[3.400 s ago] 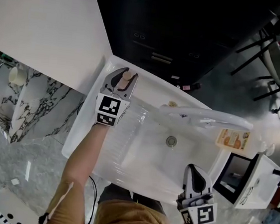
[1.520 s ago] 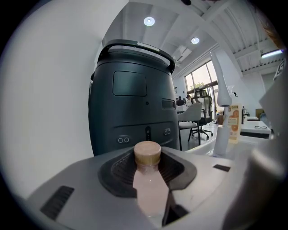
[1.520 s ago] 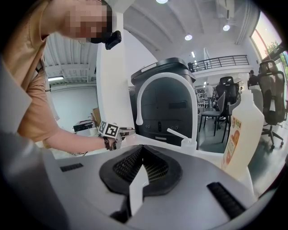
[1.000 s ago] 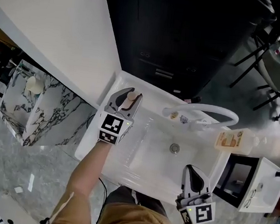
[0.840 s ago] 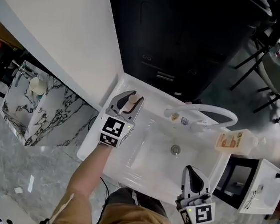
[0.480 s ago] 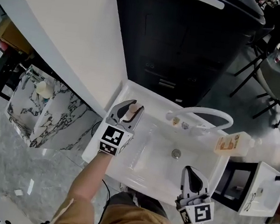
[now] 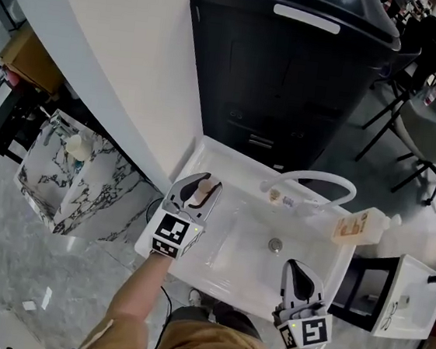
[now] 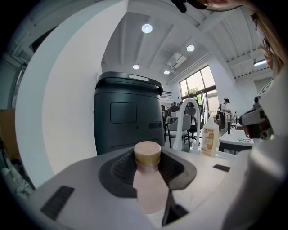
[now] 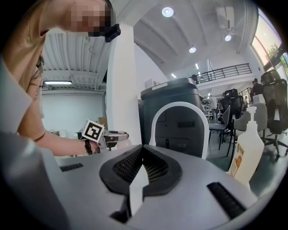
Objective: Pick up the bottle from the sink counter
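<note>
- Bottle [image 8: 147,179], pinkish with a tan cap, sits between the fingers [image 8: 67,197] of my left gripper [image 7: 199,187]. They are closed partway on its body, and the cap pokes out above them.
- Its long axis stands close to upright, crosswise to the way the gripper points, so I read the grip as sitting across the body below the cap.
- From the head view it hangs over the left ledge of the white sink desk [image 7: 205,149]. I cannot tell from any view how far it is clear of the surface.
- My right gripper [image 7: 299,269] is at the sink's near right edge, well apart from the bottle, with its fingers [image 9: 90,179] pressed together on nothing.
- The faucet [image 7: 319,180] and soap dispenser [image 7: 357,225] lie off to the right, out of the lift path.
- I judge the pick nearly complete, and what remains is a straight rise with the left.
</note>
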A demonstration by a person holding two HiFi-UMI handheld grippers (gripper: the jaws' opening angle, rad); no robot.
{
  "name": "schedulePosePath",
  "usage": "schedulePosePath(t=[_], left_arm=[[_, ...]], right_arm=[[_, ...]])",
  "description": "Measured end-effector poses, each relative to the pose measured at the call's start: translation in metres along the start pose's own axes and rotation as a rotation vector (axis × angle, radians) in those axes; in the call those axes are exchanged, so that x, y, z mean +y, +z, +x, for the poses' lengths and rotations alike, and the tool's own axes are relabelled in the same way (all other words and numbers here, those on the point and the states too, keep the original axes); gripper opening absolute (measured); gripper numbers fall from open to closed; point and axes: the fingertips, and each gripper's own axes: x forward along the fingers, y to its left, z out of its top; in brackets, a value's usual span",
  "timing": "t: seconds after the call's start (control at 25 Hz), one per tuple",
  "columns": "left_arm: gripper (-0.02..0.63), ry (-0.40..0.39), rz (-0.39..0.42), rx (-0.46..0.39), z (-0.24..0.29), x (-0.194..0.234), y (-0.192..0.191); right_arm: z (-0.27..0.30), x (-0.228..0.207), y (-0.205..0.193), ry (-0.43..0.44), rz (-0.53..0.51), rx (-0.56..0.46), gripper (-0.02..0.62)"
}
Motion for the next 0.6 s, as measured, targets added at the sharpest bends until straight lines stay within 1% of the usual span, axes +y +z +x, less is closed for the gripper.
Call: schedulePosePath(t=[0.32,0.6], left_arm=[[0.123,-0.003,-0.004,-0.03,-0.033,-0.013,0.024],[0.123,0.001,-0.001,-0.046,-0.06,-0.014,0.042]], right_arm=[[-0.005,0.009,0.011,0.01,-0.012,-0.021,0.0],[-0.007,0.017,0.021,0.026,-0.022,-0.047,0.0]])
